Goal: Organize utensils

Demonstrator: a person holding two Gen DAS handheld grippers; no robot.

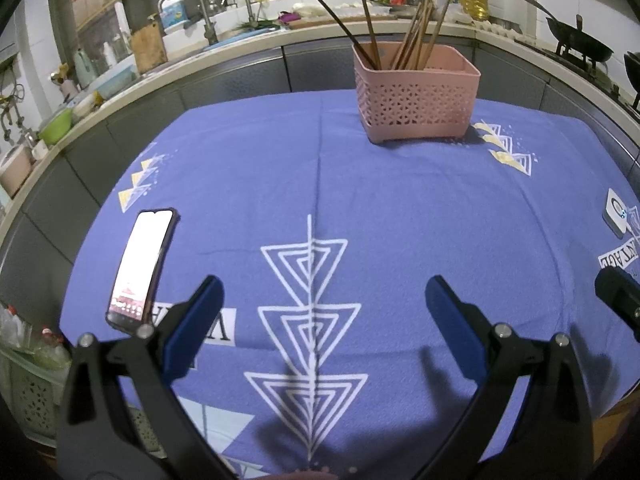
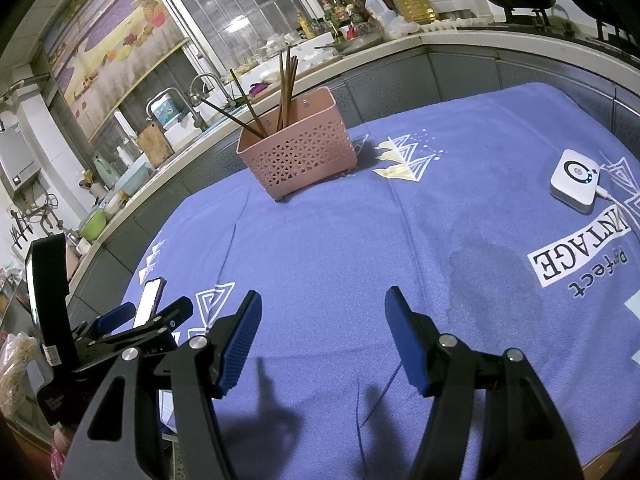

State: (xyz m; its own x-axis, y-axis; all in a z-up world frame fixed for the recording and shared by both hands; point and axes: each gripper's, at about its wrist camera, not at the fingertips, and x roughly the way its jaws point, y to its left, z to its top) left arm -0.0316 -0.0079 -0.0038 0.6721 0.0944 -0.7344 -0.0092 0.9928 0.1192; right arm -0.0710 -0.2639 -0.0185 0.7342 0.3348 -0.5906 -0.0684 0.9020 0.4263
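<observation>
A pink perforated basket [image 1: 416, 96] stands at the far side of the blue tablecloth [image 1: 320, 184] and holds several brown chopsticks [image 1: 412, 36] standing upright and leaning. It also shows in the right wrist view [image 2: 298, 152] with its chopsticks [image 2: 286, 84]. My left gripper [image 1: 324, 292] is open and empty, low over the cloth near the front edge. My right gripper [image 2: 322, 308] is open and empty, also near the front. The left gripper [image 2: 132, 320] shows at the lower left of the right wrist view.
A phone [image 1: 142, 266] with a lit screen lies on the cloth at the left. A small white device [image 2: 574, 180] with a cable lies at the right. A kitchen counter with sink, bottles and a wok [image 1: 580, 40] runs behind the table.
</observation>
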